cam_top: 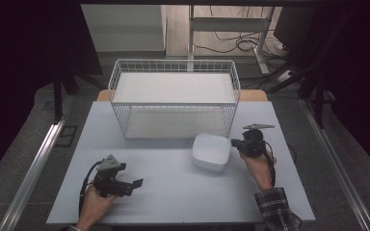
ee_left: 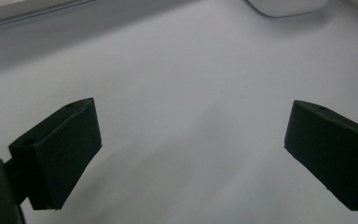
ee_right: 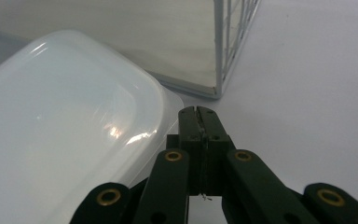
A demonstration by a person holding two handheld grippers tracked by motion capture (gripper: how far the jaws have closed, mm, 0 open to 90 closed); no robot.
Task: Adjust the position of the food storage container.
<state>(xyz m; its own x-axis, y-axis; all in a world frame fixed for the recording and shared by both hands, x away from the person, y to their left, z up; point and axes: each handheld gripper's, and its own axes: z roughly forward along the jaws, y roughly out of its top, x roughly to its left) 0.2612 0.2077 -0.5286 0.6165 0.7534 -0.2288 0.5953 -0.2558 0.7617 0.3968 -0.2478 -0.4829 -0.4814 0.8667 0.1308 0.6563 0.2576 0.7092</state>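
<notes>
Right jaws pinched on the tub's rim, left jaws spread over bare worktop

Nearest the person, the left gripper (cam_top: 134,183) rests low on the worktop (cam_top: 173,192), its jaws spread wide with nothing between them; the tub shows far ahead of them at the top edge of the left gripper view. Further out, the right gripper (ee_right: 199,116) has its jaws pressed together, and they look to nip the thin rim of the white tub (ee_right: 60,126), though the flange between them is hard to make out. The tub sits upside down just left of those jaws, touching them. Beyond the jaws stands the wire basket (cam_top: 173,65), near the tub but apart
</notes>
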